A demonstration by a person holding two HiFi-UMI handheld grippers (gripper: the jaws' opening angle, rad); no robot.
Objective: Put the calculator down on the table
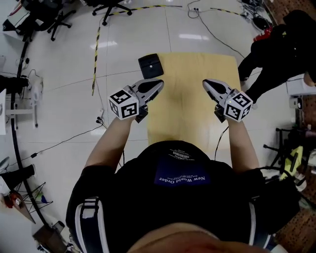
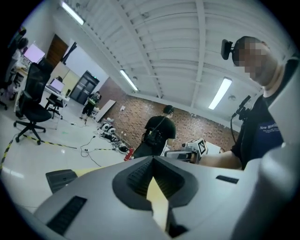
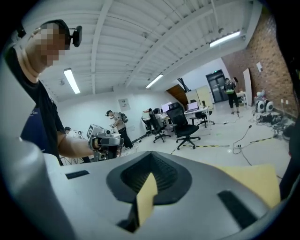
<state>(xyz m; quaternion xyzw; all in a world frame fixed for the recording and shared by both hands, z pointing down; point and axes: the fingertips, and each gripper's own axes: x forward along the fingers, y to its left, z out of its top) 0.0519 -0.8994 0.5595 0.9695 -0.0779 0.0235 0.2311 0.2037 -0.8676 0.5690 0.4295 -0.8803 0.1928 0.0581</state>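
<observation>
Person is standing at the near edge of the table (image 1: 197, 104), holding one tool in each hand over it. Calculator (image 1: 150, 65) is lying flat at the table's far left corner, nothing touching it. Can't tell how much of it is sitting on the top and how much is sticking past the left edge.

Left tool (image 1: 160, 83) is hovering over the left edge of the table, nearer the person than the calculator and clear of it. In the left gripper view the left tool (image 2: 152, 158) is closed, tips meeting, gripping nothing; only table is showing through the gap behind the tips. Calculator (image 2: 61, 178) is showing low on the left of that view, beside a strip of table (image 2: 91, 171).

Right tool (image 1: 205, 82) is hovering over the right part of the table, pointing inward toward the left one, well apart from the calculator. In the right gripper view the right tool (image 3: 151, 152) is also closed and empty, with table (image 3: 253, 180) showing at the right. Each tool is showing in the other's view, held up on a bare forearm.

Around: person in black (image 1: 276, 49) is standing past the table's far right corner, chairs (image 1: 111, 7) and cables (image 1: 212, 29) are sitting on the floor (image 1: 59, 59), and striped tape (image 1: 96, 49) is running across it.
</observation>
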